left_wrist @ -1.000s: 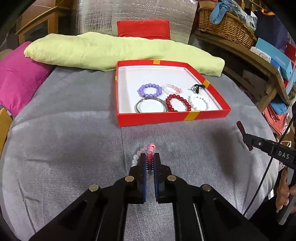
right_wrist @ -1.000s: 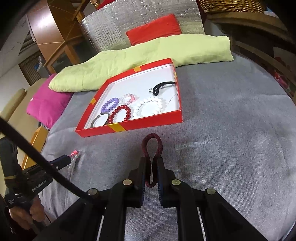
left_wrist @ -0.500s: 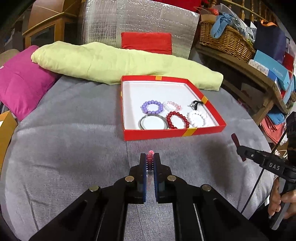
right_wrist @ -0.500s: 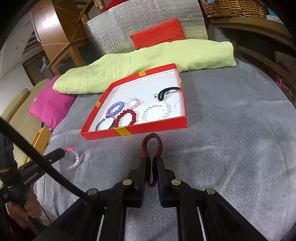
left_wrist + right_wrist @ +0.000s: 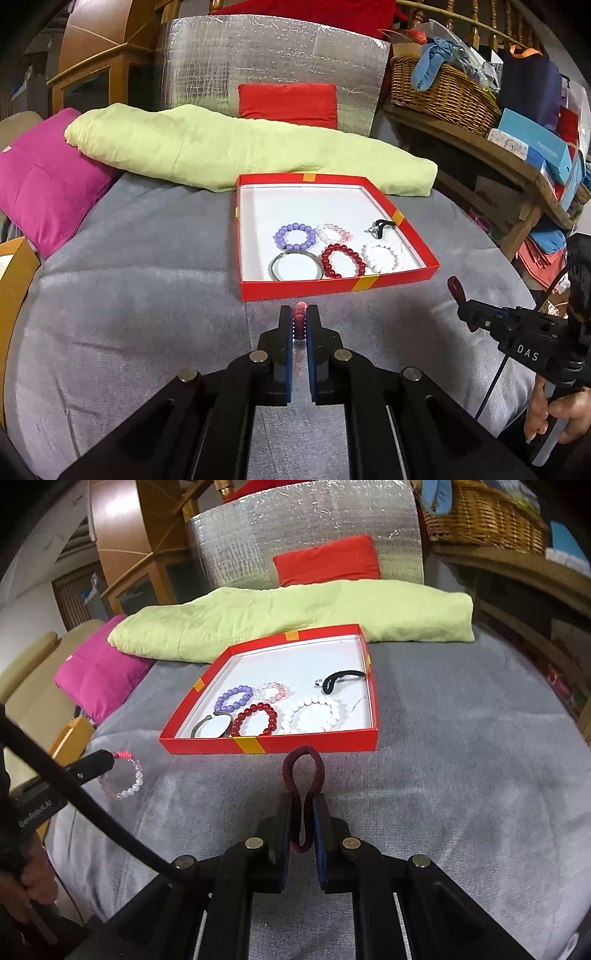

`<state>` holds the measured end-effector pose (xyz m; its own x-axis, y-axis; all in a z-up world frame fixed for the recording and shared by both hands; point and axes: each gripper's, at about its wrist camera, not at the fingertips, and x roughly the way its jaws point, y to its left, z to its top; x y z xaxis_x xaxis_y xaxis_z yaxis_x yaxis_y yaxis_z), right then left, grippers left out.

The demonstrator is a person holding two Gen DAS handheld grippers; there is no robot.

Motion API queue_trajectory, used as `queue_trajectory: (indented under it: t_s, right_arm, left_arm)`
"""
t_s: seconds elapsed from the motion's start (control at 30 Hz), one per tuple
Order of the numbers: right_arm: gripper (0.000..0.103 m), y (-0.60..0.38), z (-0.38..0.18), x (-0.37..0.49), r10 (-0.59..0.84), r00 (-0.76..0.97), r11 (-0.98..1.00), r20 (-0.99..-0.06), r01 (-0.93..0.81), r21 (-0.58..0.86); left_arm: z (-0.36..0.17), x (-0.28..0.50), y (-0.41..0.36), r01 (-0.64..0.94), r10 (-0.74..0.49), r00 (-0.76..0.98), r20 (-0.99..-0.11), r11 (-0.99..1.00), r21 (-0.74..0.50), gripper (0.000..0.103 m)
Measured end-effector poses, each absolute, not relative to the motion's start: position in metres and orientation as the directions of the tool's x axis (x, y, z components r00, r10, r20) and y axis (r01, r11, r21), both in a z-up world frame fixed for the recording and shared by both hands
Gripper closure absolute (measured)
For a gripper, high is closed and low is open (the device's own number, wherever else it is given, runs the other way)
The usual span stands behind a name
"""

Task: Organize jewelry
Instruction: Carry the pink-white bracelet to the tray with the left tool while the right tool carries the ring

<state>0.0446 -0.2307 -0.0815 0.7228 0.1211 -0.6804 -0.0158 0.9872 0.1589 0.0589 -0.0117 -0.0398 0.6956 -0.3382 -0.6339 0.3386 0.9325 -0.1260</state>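
Observation:
A red tray (image 5: pixel 332 286) (image 5: pixel 273 744) with a white floor lies on the grey cloth. It holds several bracelets: purple (image 5: pixel 294 237), pink-white (image 5: pixel 333 232), dark red (image 5: pixel 342 259), white (image 5: pixel 382 252), a metal bangle (image 5: pixel 294 265) and a black band (image 5: pixel 338 679). My left gripper (image 5: pixel 299 314) is shut on a pink and white bead bracelet (image 5: pixel 125 777), held above the cloth in front of the tray's left part. My right gripper (image 5: pixel 303 801) is shut on a maroon hair tie (image 5: pixel 303 766), lifted just in front of the tray's near wall.
A long green cushion (image 5: pixel 236 147) lies behind the tray, a magenta pillow (image 5: pixel 40 181) at the left. A wooden shelf with a wicker basket (image 5: pixel 443 92) and boxes stands at the right. Grey cloth (image 5: pixel 461 775) surrounds the tray.
Both grippers have risen and moved toward the tray, each still holding its piece. The bead bracelet has come off the cloth and now hangs from the left gripper.

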Motion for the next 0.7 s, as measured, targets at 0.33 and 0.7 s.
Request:
queue_trajectory:
  t_s: [0.33, 0.7]
  right_arm:
    - [0.091, -0.215, -0.072, 0.041, 0.029, 0.754, 0.999, -0.656, -0.010, 0.033]
    - [0.091, -0.205, -0.064, 0.037, -0.013, 0.780, 0.999, -0.626, -0.012, -0.035]
  left_arm:
    - [-0.039, 0.059, -0.024, 0.343, -0.327, 0.710, -0.624, 0.934, -0.100, 0.096]
    - [-0.035, 0.056, -0.030, 0.347, -0.325, 0.735, -0.595, 0.934, -0.082, 0.096]
